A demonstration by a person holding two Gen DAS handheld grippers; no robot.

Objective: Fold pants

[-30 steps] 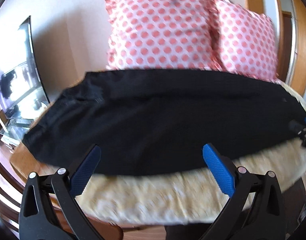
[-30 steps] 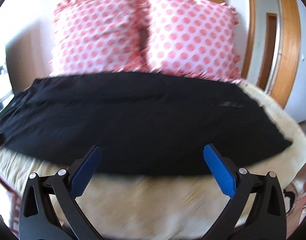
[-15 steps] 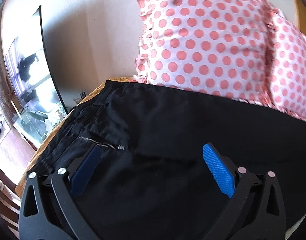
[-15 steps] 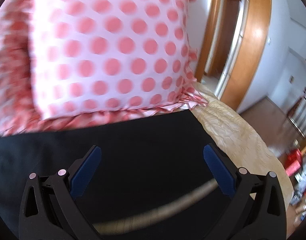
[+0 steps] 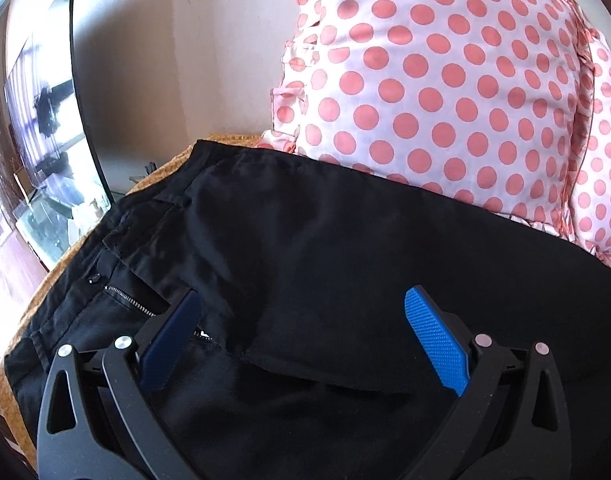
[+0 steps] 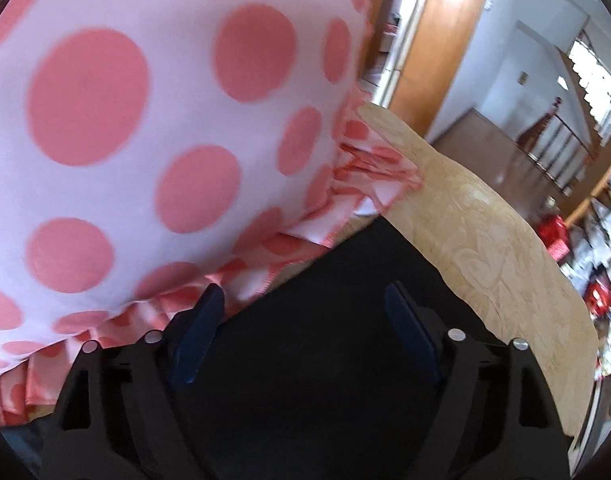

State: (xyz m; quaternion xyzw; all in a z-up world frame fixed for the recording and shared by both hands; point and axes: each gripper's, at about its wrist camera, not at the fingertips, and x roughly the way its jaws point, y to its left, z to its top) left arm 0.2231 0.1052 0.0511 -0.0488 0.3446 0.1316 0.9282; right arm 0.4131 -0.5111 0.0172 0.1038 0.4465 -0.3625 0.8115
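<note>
Left wrist view, pants: the black pants [image 5: 345, 264] lie spread flat across the bed, waist end toward the bed's left edge, cloth running off to the right along the foot of the pillows
Left wrist view, waist: the waistband [image 5: 117, 236] faces the left edge, with a dark button [image 5: 93, 279] and an open metal zip [image 5: 129, 300] just below it
Left wrist view, fold: one layer of cloth lies over another near the front, its edge [image 5: 325, 376] running between the two fingers
Left wrist view, left gripper: the left gripper [image 5: 303, 340] hangs over the pants near the zip, jaws wide apart, blue pads [image 5: 435, 340] bare, nothing gripped
Left wrist view, bedding: a yellow bedspread [image 5: 165, 168] shows along the left edge; a pink spotted pillow [image 5: 425, 80] stands at the head of the bed, its frill touching the far edge of the pants
Left wrist view, room: a dark screen [image 5: 45, 120] stands beyond the left edge

Right wrist view, pants: the black cloth [image 6: 345, 272] reaches toward the bed's right edge, just under the pillow's frill
Right wrist view, right gripper: the right gripper [image 6: 305, 320] points down at the cloth; its jaws have just been closing but stand apart, cloth below them and nothing pinched
Right wrist view, bedding: the pillow [image 6: 145, 120] fills the upper left, blurred; the bedspread [image 6: 485, 248] runs bare along the right edge
Right wrist view, room: a wooden door frame [image 6: 437, 32] stands beyond the bed
</note>
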